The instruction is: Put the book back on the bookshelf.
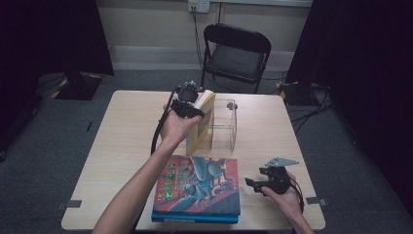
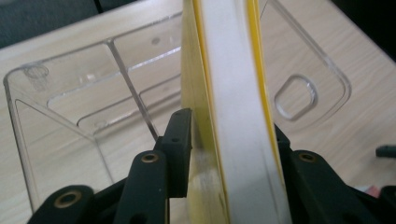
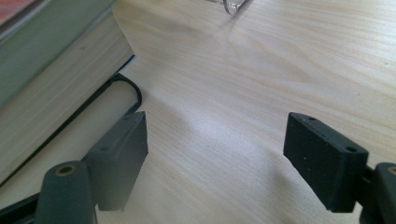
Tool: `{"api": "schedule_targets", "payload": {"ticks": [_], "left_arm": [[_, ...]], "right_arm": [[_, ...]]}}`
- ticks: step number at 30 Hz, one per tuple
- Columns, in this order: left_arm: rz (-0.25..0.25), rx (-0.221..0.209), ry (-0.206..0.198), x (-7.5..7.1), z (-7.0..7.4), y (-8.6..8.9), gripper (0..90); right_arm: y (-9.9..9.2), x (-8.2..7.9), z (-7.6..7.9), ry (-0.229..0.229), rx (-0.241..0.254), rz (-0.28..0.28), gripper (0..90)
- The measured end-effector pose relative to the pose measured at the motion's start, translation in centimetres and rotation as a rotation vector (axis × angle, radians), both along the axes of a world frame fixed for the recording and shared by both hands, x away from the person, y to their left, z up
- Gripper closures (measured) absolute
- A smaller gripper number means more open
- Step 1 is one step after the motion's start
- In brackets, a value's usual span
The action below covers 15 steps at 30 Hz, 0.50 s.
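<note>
Yellow book (image 1: 200, 122), clear rack (image 1: 225, 124), perhaps red-blue cover (image 1: 202, 183)

On the table (image 1: 126, 126), a clear rack (image 1: 225, 124) stands near the far edge, a little right of the middle. A thin book (image 1: 199, 124) stands upright on its edge just left of the rack, against its left side, with the left gripper (image 1: 187, 108) at its top. A stack of books (image 1: 197, 190) lies flat at the near edge, in front of the thin book and the rack. The right gripper (image 1: 258, 184) sits just right of the stack, toward the near right corner. Behind the table's far edge stands a folding chair (image 1: 236, 56).
</note>
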<state>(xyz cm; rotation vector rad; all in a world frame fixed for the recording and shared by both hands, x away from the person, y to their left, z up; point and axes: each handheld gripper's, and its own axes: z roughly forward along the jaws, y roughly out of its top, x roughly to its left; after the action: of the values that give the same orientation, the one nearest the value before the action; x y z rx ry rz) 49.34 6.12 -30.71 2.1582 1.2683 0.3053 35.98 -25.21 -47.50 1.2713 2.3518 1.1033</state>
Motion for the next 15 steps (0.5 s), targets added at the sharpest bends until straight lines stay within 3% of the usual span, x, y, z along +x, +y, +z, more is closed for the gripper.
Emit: {"api": "schedule_targets", "payload": {"ticks": [5, 8, 9, 15], "left_arm": [[-0.031, 0.045, 0.096, 1.6, 0.6, -0.2, 64.1], [-0.02, 0.067, 0.129, 2.2, 0.9, -0.4, 66.3], [-0.026, 0.084, 0.162, 2.5, 0.9, -0.6, 66.3], [-0.023, 0.097, 0.252, 3.4, 1.3, -1.1, 66.4]], "right_arm": [[0.3, 0.0, -0.5, -0.009, -0.065, 0.013, 21.9], [0.6, 0.1, -0.9, -0.009, -0.094, 0.023, 21.8], [0.6, 0.1, -0.9, -0.007, -0.102, 0.025, 21.6], [0.7, 0.2, -1.3, -0.001, -0.12, 0.025, 21.6]]}}
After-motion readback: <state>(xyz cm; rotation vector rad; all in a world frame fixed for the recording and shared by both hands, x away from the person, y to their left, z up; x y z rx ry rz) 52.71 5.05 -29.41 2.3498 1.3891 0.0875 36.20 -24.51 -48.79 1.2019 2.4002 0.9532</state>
